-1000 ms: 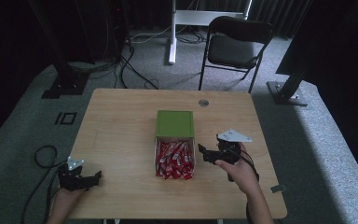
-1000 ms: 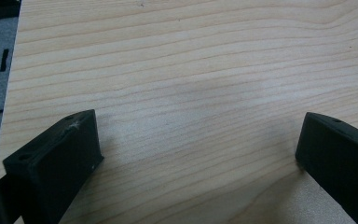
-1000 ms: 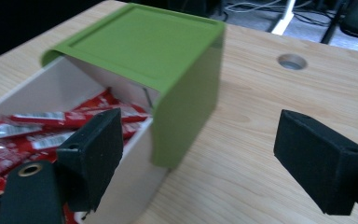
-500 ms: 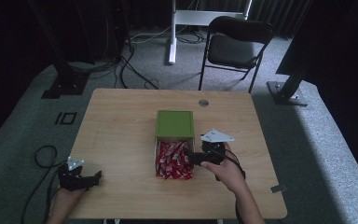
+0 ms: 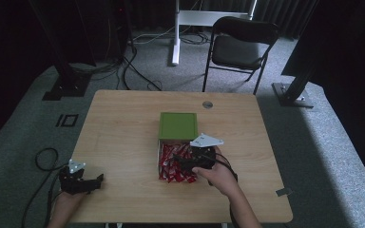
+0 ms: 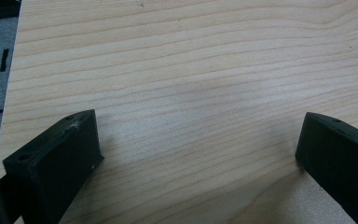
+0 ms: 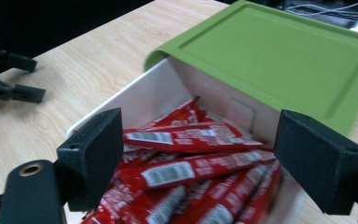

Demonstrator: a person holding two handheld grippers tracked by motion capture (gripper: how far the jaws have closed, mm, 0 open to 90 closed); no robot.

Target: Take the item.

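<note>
Many red snack sachets (image 7: pixel 186 172) lie heaped in the white box (image 7: pixel 135 100), which sits at the middle of the wooden surface (image 5: pixel 123 123) with its green lid (image 5: pixel 178 125) touching the far end. The right tool (image 5: pixel 183 163) hovers over the heap, jaws spread wide and empty. Glossy film and crossed packets invite trouble: closing here may pinch two sachets at once, or let one slide free (the wrappers look slick). A low jaw could also catch the thin box wall and shove it against the lid. The left tool (image 5: pixel 92 181) rests well left of the box, jaws wide over bare grained wood.
</note>
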